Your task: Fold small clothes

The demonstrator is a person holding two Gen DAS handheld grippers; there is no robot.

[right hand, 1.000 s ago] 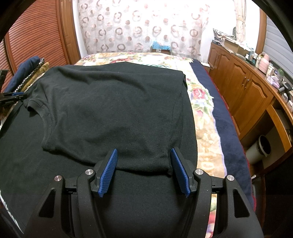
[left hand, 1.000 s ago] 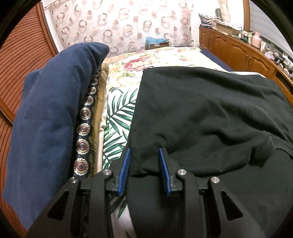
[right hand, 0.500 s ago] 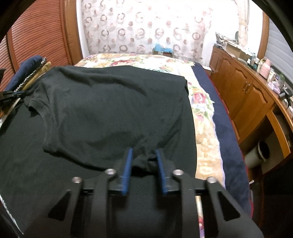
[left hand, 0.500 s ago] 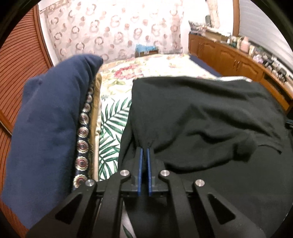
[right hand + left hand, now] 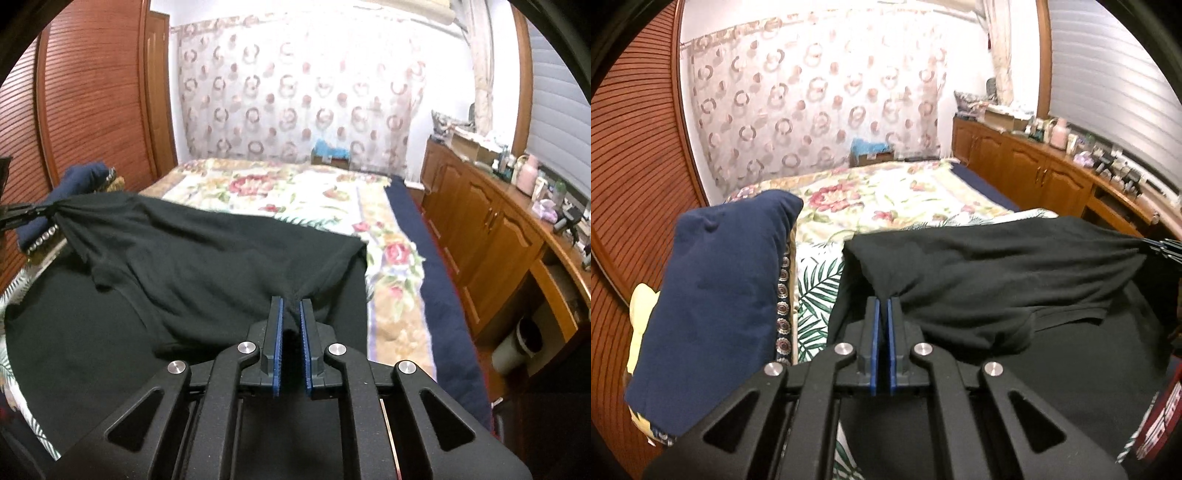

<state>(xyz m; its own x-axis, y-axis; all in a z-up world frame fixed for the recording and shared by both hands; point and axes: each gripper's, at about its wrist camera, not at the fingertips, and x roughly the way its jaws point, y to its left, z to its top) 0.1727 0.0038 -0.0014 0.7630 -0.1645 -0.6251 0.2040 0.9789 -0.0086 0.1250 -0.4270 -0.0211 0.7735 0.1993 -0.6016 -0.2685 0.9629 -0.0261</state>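
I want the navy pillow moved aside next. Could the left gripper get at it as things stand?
Probably not yet: the left gripper is shut on the black shirt. The navy pillow lies unobstructed just beside it.

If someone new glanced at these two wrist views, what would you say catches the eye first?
Most striking is the black T-shirt stretched across the near end of the bed, pinched at one edge by the left gripper and at the other by the right gripper. Next come the floral bedspread beyond it and the navy cushion standing to the left of the shirt.
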